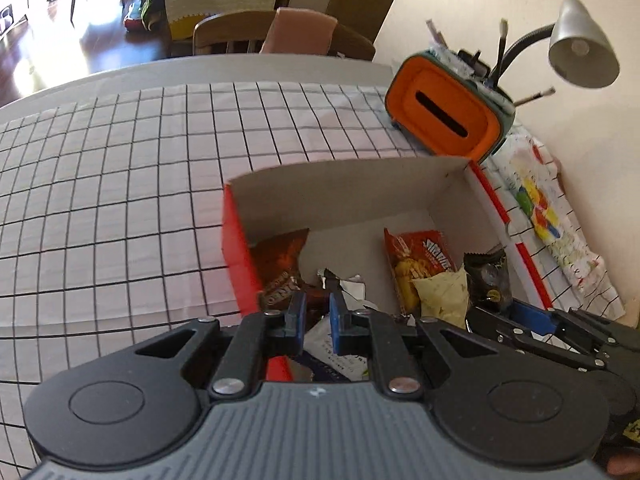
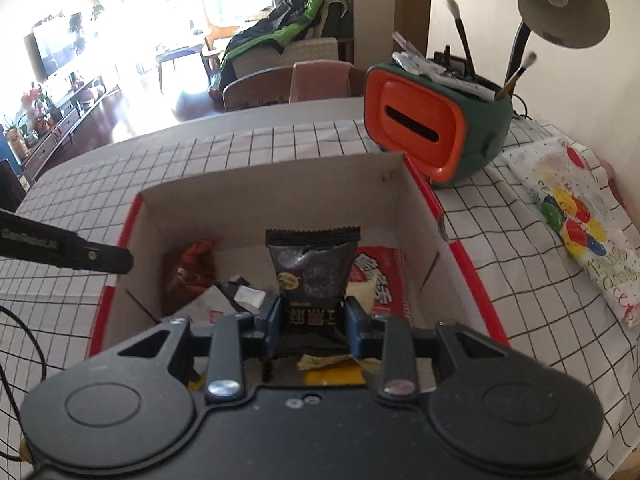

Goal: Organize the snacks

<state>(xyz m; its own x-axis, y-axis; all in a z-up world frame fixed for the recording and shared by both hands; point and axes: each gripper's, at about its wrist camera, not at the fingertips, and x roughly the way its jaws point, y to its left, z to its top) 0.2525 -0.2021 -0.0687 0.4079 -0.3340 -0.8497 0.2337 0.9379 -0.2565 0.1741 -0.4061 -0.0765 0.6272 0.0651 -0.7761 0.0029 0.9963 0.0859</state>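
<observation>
A red cardboard box [image 1: 352, 196] with a white inside stands open on the chequered cloth. In it lie a brown packet [image 1: 280, 260], a red and yellow packet [image 1: 420, 256], a pale yellow packet [image 1: 444, 292] and a white wrapper [image 1: 340, 344]. My left gripper [image 1: 318, 300] hangs over the box's near left part, shut, with nothing held. My right gripper [image 2: 312, 312] is shut on a black snack packet [image 2: 312, 272], held upright over the box [image 2: 272, 200]. The left wrist view shows that packet [image 1: 486, 276] and the right gripper [image 1: 500, 308] at the box's right side.
An orange and green desk organiser [image 2: 420, 128] with brushes stands behind the box's far right corner. A grey desk lamp [image 2: 564, 4] leans over it by the wall. A balloon-print pack [image 2: 580, 220] lies right of the box. Chairs [image 1: 240, 32] stand beyond the table's far edge.
</observation>
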